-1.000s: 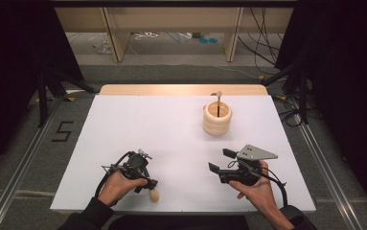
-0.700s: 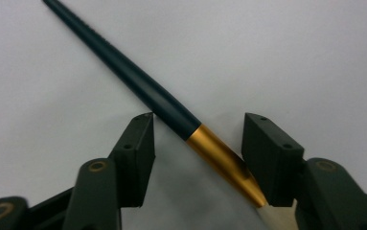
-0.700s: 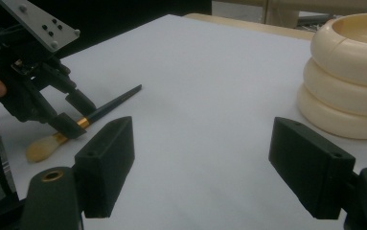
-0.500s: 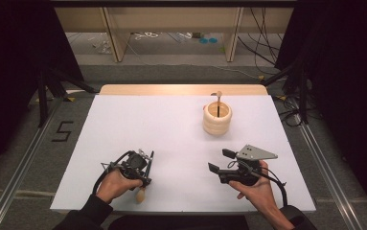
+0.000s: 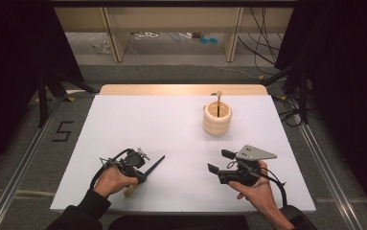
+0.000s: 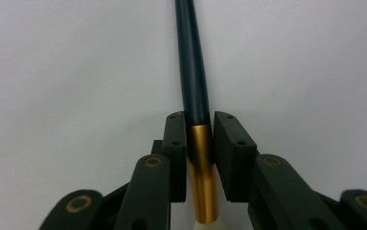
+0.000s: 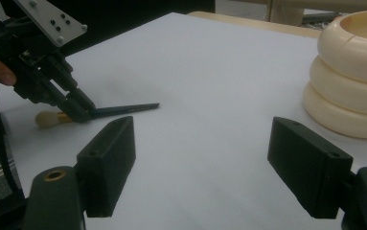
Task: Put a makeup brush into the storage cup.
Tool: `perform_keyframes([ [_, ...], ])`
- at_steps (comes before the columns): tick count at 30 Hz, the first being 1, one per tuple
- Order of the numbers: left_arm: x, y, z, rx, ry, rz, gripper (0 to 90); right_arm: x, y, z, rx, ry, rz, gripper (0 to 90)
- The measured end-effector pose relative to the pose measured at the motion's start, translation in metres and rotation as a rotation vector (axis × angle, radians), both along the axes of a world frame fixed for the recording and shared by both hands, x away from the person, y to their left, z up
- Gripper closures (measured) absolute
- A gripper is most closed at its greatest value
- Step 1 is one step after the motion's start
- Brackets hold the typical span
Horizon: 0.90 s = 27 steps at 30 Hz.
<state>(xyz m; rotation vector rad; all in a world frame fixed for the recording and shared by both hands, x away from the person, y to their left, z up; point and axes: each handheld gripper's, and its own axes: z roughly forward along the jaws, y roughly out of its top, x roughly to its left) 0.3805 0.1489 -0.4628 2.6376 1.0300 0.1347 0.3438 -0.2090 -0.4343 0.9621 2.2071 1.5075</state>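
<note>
A brush [image 6: 193, 72] with a dark handle, gold ferrule and cream bristles is held low over the white table [image 5: 171, 129]. My left gripper [image 6: 200, 139] is shut on its ferrule. In the high view the left gripper [image 5: 142, 175] is at the front left, and the brush handle [image 5: 155, 164] points forward and right. The right gripper view shows the same brush [image 7: 123, 109] in the left gripper [image 7: 78, 112], handle tip near the table. My right gripper [image 5: 218, 161] is open and empty at the front right, its jaws wide apart [image 7: 214, 158].
A cream ringed holder [image 5: 217, 120] stands at the back right of the table with another brush [image 5: 218, 103] upright in it. It sits close on the right in the right gripper view [image 7: 349, 72]. A wooden strip [image 5: 181, 89] borders the table's far edge.
The left hand has turned and shifted a little left with the brush; its bristle end has moved left and the dark handle now sticks out forward and right. The right gripper has stayed put.
</note>
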Motion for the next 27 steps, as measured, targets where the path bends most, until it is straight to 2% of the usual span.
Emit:
perform_keyframes([
  [7,0.003,-0.002,0.001,0.031,0.018,-0.023,77.3,-0.001,0.001,0.000,0.007,0.024,0.003,25.5],
  [9,0.003,-0.004,0.000,0.015,0.014,-0.006,77.4,-0.001,0.001,0.000,0.005,0.025,0.002,25.5],
  [14,0.005,-0.007,0.002,0.063,0.028,-0.040,77.5,-0.001,0.001,0.000,0.007,0.027,0.005,25.6],
  [18,0.006,-0.009,0.001,0.073,0.028,-0.048,77.7,-0.001,0.001,0.000,0.007,0.026,0.006,25.6],
  [20,0.007,-0.010,0.002,0.092,0.033,-0.066,77.9,-0.001,0.001,0.000,0.008,0.026,0.006,25.6],
  [22,0.006,-0.011,0.002,0.092,0.025,-0.063,78.1,-0.001,0.001,0.000,0.006,0.026,0.004,25.6],
  [25,0.006,-0.011,0.003,0.123,0.017,-0.098,78.3,-0.001,0.001,0.000,0.007,0.026,0.006,25.6],
  [27,0.006,-0.011,0.003,0.114,0.009,-0.084,78.3,-0.001,0.001,0.000,0.006,0.026,0.004,25.6],
])
